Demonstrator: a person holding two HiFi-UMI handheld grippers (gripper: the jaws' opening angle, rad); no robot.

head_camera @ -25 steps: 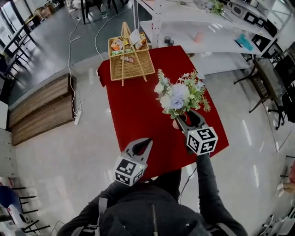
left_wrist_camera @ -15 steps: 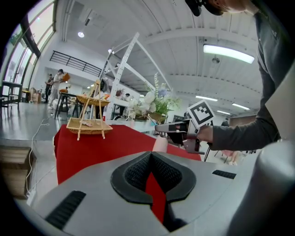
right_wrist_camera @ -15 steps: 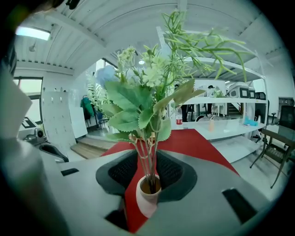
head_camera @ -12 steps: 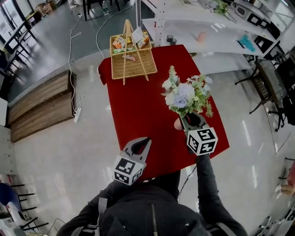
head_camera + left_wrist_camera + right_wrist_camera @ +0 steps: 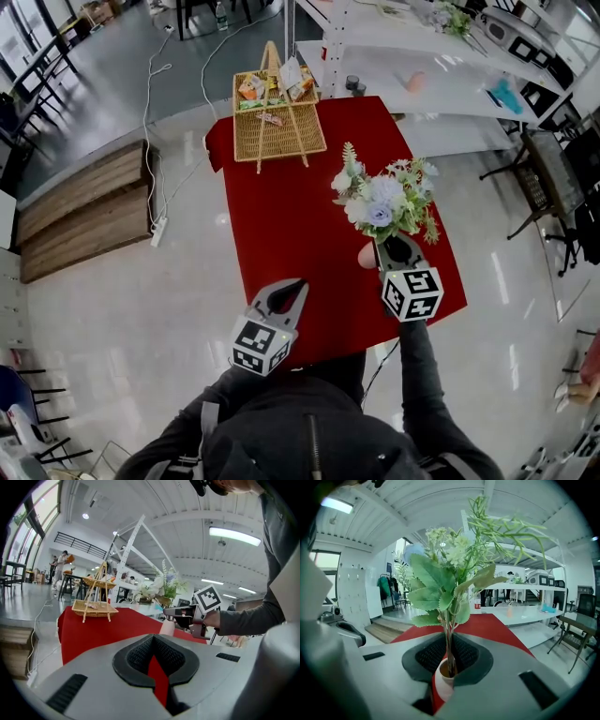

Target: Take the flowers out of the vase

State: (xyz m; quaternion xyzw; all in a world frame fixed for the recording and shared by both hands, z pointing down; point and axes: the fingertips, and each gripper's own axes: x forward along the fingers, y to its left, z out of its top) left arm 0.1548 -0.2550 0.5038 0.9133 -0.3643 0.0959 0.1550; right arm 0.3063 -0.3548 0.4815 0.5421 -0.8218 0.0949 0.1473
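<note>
A bunch of white, blue and green artificial flowers (image 5: 384,199) stands in a small pink vase (image 5: 367,254) at the right of the red table (image 5: 281,216). My right gripper (image 5: 392,240) has just been closing and is shut round the stems (image 5: 449,634), just above the vase mouth (image 5: 446,674). The leaves and blooms (image 5: 440,583) rise right in front of its camera. My left gripper (image 5: 298,284) hangs shut and empty over the table's near edge, well left of the vase. From the left gripper view (image 5: 153,637) I see the right gripper (image 5: 176,613) under the flowers (image 5: 161,585).
A wicker basket (image 5: 277,127) with a tall handle and small packets stands at the table's far end. White shelving (image 5: 441,66) is behind the table, a wooden platform (image 5: 80,220) to the left. Cables run across the floor (image 5: 155,141).
The right gripper's jaws have drawn in from wide open to close round the flower stems. Neither hand has shifted noticeably; the left gripper stays the same.
</note>
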